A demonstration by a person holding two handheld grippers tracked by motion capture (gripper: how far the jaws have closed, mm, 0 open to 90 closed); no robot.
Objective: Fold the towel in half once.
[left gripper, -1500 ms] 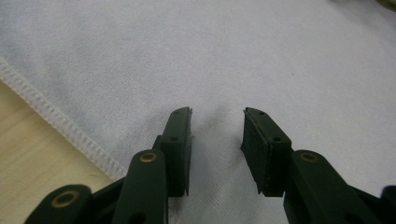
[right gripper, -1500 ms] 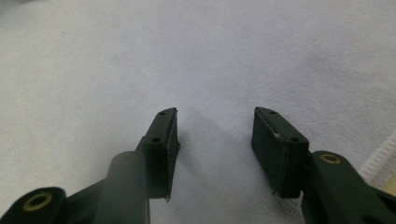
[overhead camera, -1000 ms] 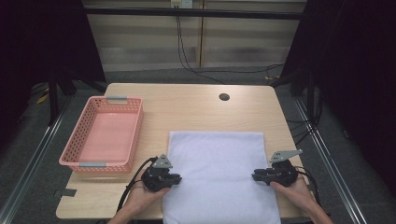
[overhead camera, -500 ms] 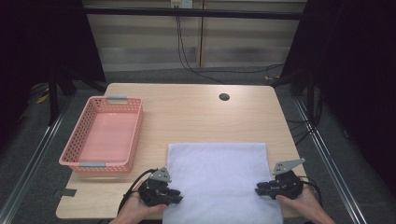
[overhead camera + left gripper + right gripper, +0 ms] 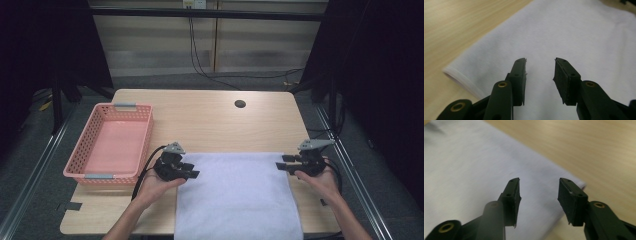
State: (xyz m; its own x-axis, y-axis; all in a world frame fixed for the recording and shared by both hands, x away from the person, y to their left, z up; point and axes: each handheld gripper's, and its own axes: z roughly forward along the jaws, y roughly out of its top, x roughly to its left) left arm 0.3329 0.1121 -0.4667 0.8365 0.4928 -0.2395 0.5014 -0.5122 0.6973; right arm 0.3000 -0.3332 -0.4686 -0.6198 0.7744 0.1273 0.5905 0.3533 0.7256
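A white cloth [image 5: 237, 195] lies flat on the wooden table [image 5: 210, 125], reaching over its near edge. My left gripper [image 5: 194, 171] hovers at the cloth's far left corner, and my right gripper [image 5: 280, 163] at its far right corner. In the left gripper view the left gripper [image 5: 540, 61] stands open just above the cloth [image 5: 574, 32]. In the right gripper view the right gripper [image 5: 539, 180] is open above the cloth [image 5: 461, 165], near its corner. Both pairs of jaws have just been opening, and nothing is between them.
An empty pink plastic basket [image 5: 150, 125] sits at the table's left side, close to my left gripper. A round cable hole [image 5: 240, 104] is at the back of the table. Bare wood stretches beyond the cloth.
The cloth slid toward the near edge while both grippers drew back. Both grippers have since let it go, opened, and moved away from the person to its far corners.
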